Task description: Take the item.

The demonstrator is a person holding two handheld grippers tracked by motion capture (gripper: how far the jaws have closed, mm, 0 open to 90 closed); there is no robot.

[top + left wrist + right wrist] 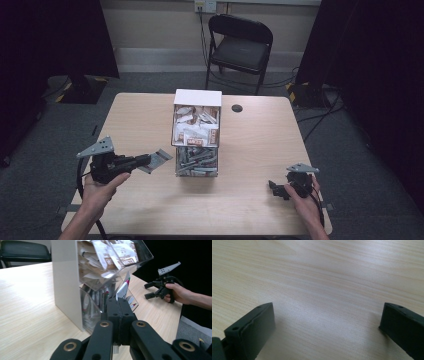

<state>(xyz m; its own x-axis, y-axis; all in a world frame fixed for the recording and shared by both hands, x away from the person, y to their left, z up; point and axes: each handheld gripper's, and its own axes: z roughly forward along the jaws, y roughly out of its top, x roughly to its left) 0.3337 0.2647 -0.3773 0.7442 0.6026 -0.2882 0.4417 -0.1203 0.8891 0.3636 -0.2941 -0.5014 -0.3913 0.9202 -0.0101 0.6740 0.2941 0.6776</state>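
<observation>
The left gripper has its fingers squeezed tight on a thin silver packet, which sticks out past the tips, just left of the clear box in the middle of the tabletop. The right gripper, near right, rests with fingers wide apart, holding nothing

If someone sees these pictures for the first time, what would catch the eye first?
Probably the clear two-level dispenser box in the middle of the table, with brown-and-white sachets above and silvery packets below. Next, the left gripper, shut on a silver packet just left of the box. The right gripper rests open near the table's right front.
</observation>
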